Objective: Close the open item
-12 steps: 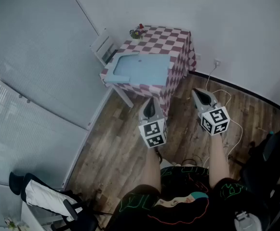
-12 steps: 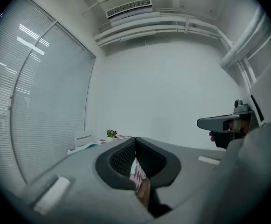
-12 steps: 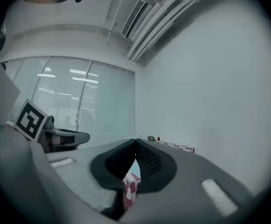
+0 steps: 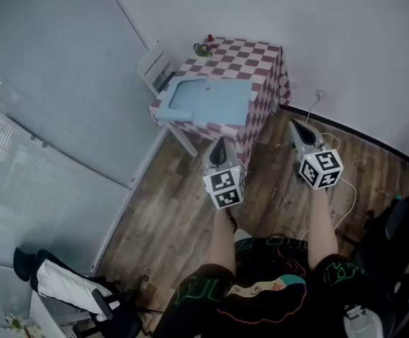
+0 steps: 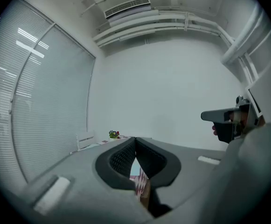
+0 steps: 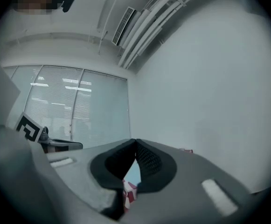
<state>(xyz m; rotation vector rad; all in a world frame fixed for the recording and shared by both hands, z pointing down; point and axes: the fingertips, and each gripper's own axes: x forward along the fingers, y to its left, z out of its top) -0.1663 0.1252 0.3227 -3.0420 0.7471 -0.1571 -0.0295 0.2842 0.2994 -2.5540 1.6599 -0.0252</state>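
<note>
A light blue flat item (image 4: 210,98) lies open on the red-and-white checked table (image 4: 260,65), at its near left part. My left gripper (image 4: 220,141) is held in the air short of the table's near edge, with its jaws shut and empty. My right gripper (image 4: 293,124) hovers to the right of the table, also shut and empty. In the left gripper view the pads of the left gripper (image 5: 135,138) meet, and the right gripper (image 5: 228,118) shows at the right. In the right gripper view the right gripper (image 6: 135,140) has its pads together.
A white chair (image 4: 151,65) stands at the table's left side, and a small potted plant (image 4: 203,46) sits at its far corner. A wall socket (image 4: 318,92) with a white cable (image 4: 345,196) is at the right. A black office chair (image 4: 63,287) stands at the bottom left, beside a glass partition.
Both grippers have shifted a little up the picture, toward the table. Their jaws stay shut.
</note>
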